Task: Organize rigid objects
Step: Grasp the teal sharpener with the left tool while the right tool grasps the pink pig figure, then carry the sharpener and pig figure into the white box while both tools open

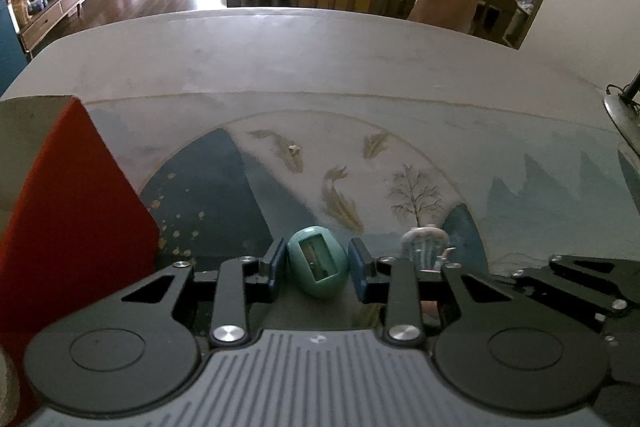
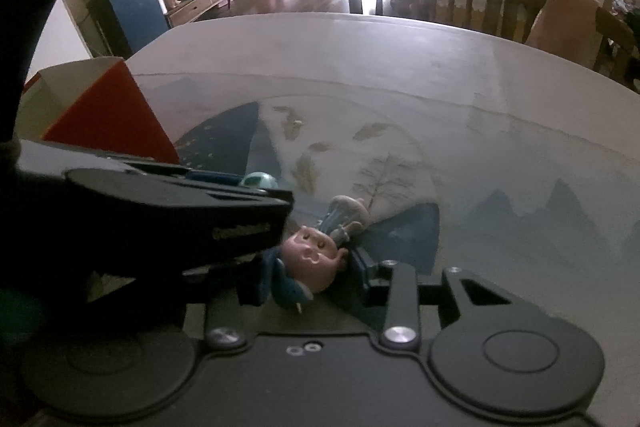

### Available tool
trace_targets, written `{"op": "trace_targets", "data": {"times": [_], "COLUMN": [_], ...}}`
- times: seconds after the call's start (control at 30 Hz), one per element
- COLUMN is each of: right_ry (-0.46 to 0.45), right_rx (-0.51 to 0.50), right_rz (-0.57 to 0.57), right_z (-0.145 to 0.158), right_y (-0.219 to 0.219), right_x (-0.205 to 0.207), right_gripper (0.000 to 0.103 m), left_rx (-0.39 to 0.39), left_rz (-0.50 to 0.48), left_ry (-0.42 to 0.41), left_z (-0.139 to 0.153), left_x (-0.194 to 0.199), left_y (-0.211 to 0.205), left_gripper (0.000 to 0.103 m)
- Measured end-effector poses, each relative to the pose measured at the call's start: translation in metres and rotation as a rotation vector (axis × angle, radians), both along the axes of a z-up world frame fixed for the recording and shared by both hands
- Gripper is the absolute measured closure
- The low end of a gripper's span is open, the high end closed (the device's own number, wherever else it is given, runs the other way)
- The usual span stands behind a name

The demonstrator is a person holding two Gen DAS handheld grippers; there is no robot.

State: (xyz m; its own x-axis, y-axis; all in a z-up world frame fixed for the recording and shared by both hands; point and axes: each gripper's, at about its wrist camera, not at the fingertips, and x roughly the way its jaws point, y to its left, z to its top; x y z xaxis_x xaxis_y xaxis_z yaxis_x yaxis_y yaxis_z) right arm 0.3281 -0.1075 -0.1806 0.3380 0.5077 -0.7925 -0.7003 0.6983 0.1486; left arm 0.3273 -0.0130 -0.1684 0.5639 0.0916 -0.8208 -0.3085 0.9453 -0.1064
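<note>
One red box [image 2: 112, 115] stands open-topped beside both grippers, contents hidden.

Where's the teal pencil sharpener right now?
In the left wrist view, the teal pencil sharpener sits low and central on the painted mat, between the left gripper pads, with the figurine to its right.
</note>
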Motion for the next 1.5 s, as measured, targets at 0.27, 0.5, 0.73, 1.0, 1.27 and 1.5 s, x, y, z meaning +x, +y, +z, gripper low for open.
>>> {"op": "trace_targets", "data": {"times": [0.27,0.5,0.73,1.0,1.27,1.5], "right_ry": [-0.003,-0.017,-0.050,-0.098,-0.147,-0.167], "right_rx": [0.020,0.033,0.069,0.122,0.151,0.164], "right_rz": [-0.030,-0.029,-0.009,0.016,0.054,0.084], "right_z": [0.017,0.044,0.078,0.119,0.146,0.160], "right_y": [-0.024,-0.037,-0.043,-0.047,-0.029,-0.002], "right_x": [-0.011,-0.028,-0.052,-0.081,-0.112,-0.130], "right_gripper": [0.066,0.066,0.066,0.066,0.066,0.066], "left_rx": [-0.021,-0.050,-0.068,-0.073,-0.054,-0.030], "left_rz": [-0.013,-0.044,-0.053,-0.055,-0.058,-0.047], "left_ry": [0.005,-0.012,-0.050,-0.097,-0.155,-0.193], "left_z": [0.010,0.033,0.067,0.102,0.134,0.152], "left_x": [-0.015,-0.036,-0.061,-0.093,-0.126,-0.152], "left_y": [-0.002,-0.008,-0.011,-0.006,0.009,0.041], "left_gripper": [0.070,0.070,0.070,0.070,0.070,0.070]}}
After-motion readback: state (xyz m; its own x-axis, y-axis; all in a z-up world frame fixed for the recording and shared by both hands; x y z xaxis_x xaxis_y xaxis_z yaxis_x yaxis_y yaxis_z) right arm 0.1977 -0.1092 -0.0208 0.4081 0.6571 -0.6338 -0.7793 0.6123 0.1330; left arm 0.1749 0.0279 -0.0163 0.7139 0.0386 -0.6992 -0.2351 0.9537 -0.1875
